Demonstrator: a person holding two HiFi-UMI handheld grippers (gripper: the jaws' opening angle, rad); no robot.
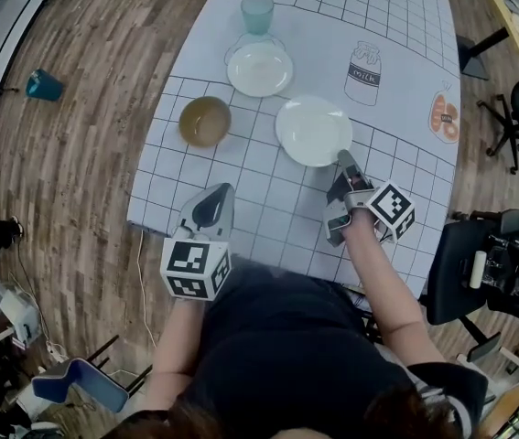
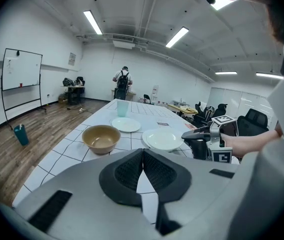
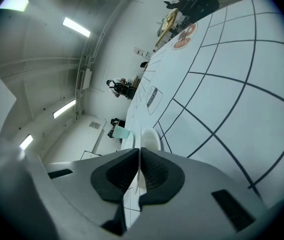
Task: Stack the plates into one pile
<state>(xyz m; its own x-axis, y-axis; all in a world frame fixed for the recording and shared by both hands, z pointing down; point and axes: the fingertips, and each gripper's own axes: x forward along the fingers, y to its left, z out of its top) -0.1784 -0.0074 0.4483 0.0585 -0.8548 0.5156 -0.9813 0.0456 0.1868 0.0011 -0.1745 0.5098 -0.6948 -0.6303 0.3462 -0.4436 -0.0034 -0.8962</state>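
Two white plates lie apart on the gridded table. The nearer plate (image 1: 314,131) (image 2: 162,139) (image 3: 150,138) is mid-table. The farther plate (image 1: 260,69) (image 2: 125,124) lies beyond it, by a teal cup (image 1: 257,12). My right gripper (image 1: 343,159) (image 3: 138,156) is rolled on its side, its tips right at the nearer plate's near-right rim. Its pads meet and I see nothing between them. My left gripper (image 1: 222,190) (image 2: 143,169) is shut and empty over the table's near edge, short of a brown bowl (image 1: 205,121) (image 2: 101,138).
The table cloth (image 1: 396,71) carries printed pictures of milk and food at the far right. Black office chairs (image 1: 479,263) stand close to the table's right side. A teal cup (image 1: 44,85) sits on the wooden floor at the left. A person (image 2: 122,84) stands far off.
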